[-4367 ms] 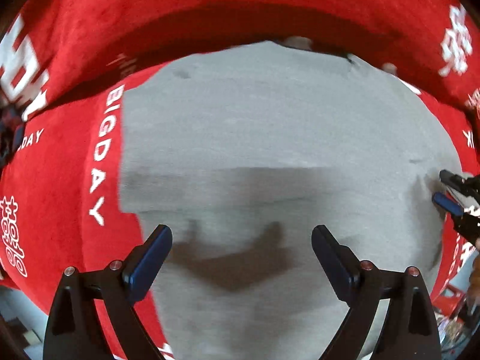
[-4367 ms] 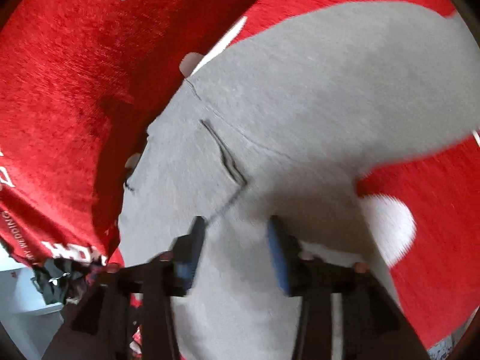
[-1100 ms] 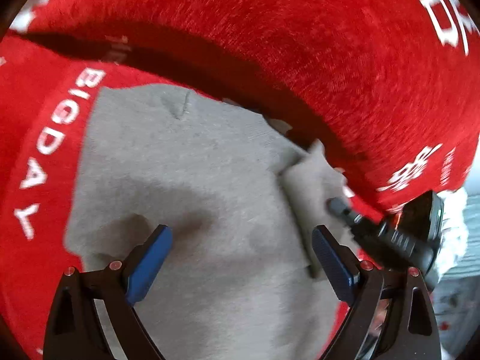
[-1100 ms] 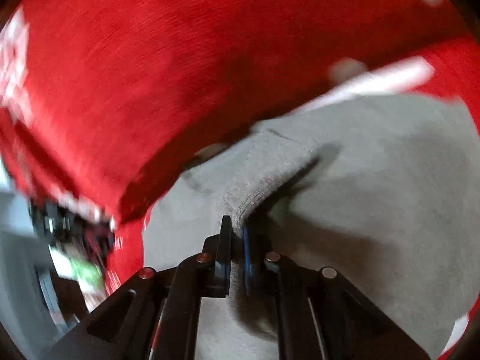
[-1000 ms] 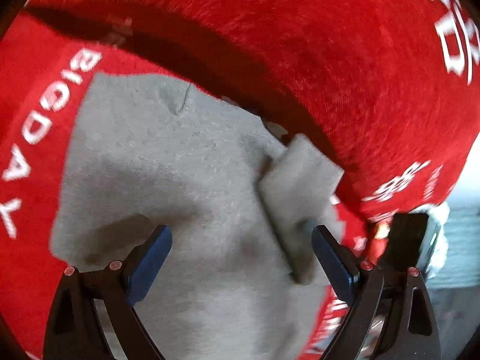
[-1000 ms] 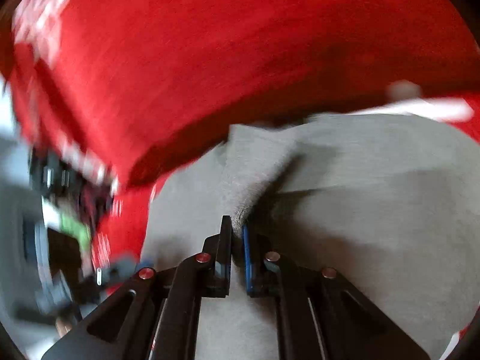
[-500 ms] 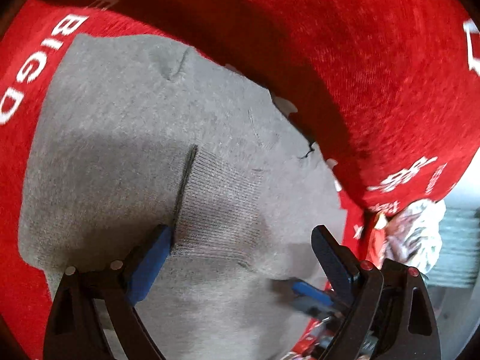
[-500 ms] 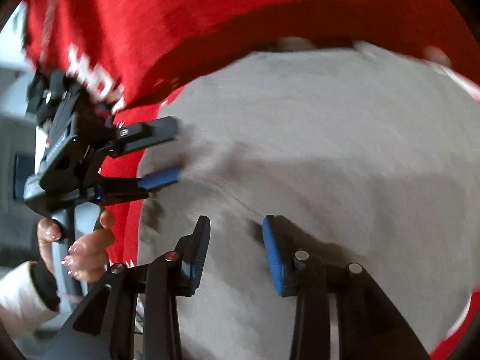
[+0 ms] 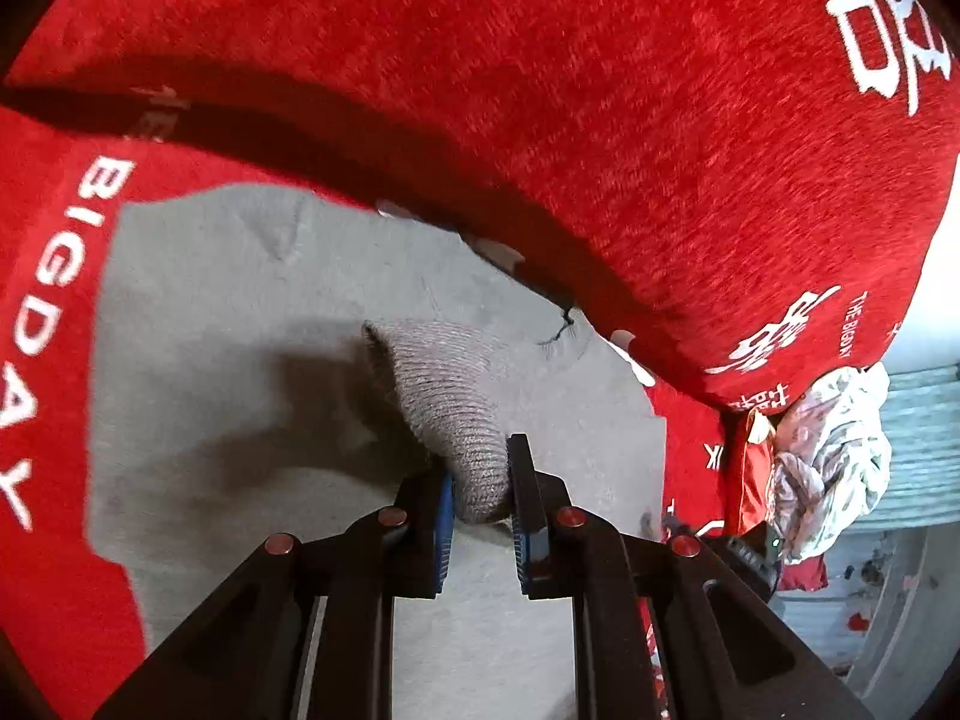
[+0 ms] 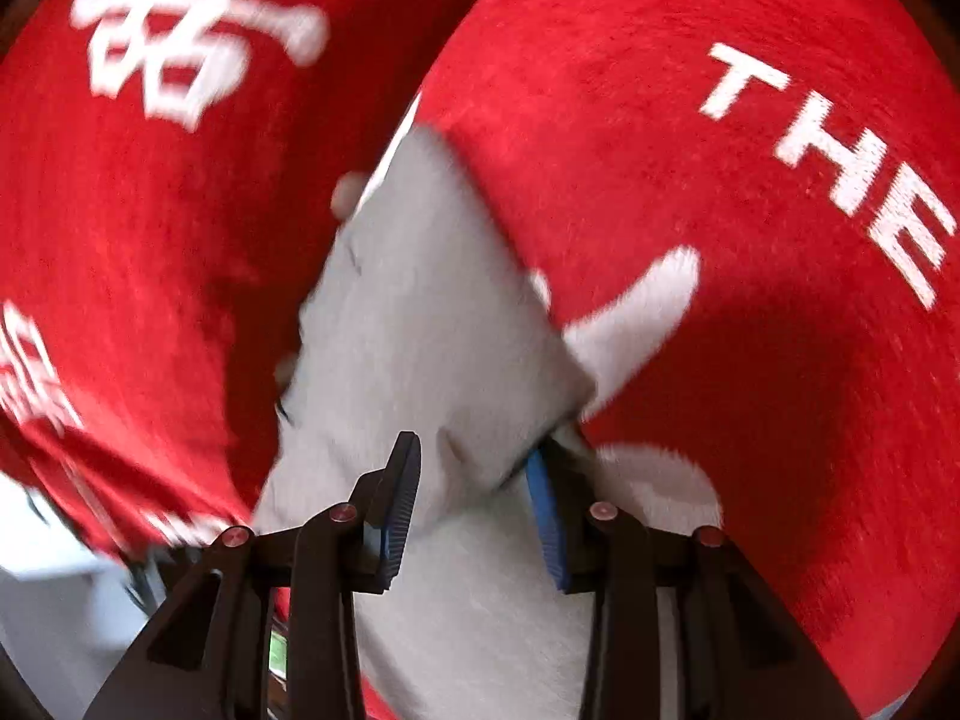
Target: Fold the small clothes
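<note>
Looks like a home, probably a bedroom or living room. Red plush cover [image 9: 600, 120] with white wedding-style lettering, crumpled floral cloth [image 9: 828, 456] heaped beside it; background too blurred to confirm.

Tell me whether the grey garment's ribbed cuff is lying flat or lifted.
Lifted. The left gripper is shut on the ribbed cuff, which rises in a bunched ridge off the grey garment spread on the red cloth.

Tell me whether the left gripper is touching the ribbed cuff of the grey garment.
Touching. The left wrist view shows the left gripper closed on the ribbed cuff, both blue pads pressed against the knit with no gap.
</note>
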### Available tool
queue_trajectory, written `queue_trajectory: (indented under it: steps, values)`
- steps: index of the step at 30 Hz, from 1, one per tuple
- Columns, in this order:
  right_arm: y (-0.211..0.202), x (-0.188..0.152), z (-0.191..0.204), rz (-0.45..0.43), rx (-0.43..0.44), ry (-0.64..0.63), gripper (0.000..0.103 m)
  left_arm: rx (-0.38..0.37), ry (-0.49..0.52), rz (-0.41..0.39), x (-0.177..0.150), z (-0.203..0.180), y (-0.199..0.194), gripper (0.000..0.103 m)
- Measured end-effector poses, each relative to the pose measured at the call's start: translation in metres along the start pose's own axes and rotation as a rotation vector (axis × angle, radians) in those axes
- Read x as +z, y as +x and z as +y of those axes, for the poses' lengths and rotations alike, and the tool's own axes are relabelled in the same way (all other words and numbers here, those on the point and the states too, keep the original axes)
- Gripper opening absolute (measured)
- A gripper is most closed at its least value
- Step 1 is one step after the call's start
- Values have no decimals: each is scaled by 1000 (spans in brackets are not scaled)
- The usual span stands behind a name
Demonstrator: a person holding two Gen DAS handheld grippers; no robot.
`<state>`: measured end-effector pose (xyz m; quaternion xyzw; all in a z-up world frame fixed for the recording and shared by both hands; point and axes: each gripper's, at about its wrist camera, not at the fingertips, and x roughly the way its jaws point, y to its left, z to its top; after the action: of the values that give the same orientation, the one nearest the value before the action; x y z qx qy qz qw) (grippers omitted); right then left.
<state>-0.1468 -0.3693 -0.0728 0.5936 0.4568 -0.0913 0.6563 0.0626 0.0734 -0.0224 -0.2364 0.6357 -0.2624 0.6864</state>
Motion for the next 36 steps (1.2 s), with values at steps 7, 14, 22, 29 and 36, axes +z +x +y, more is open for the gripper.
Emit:
queue_trajectory:
  steps: [7,14,22,29,36]
  values:
    - [-2,5,15,-20,-45,-65,7,85,-20,55,-17,29,12,18]
    - [4,12,-5,-3,-88,-96,5,273,71,75,-34,26,16,32]
    - [1,13,1,19,-120,-119,5,420,103,-15,-28,27,-27,66]
    - [3,12,10,42,-178,-168,6,529,186,26,-23,4,15,66]
    - [-18,3,31,17,-341,-300,10,803,226,32,-32,23,8,66]
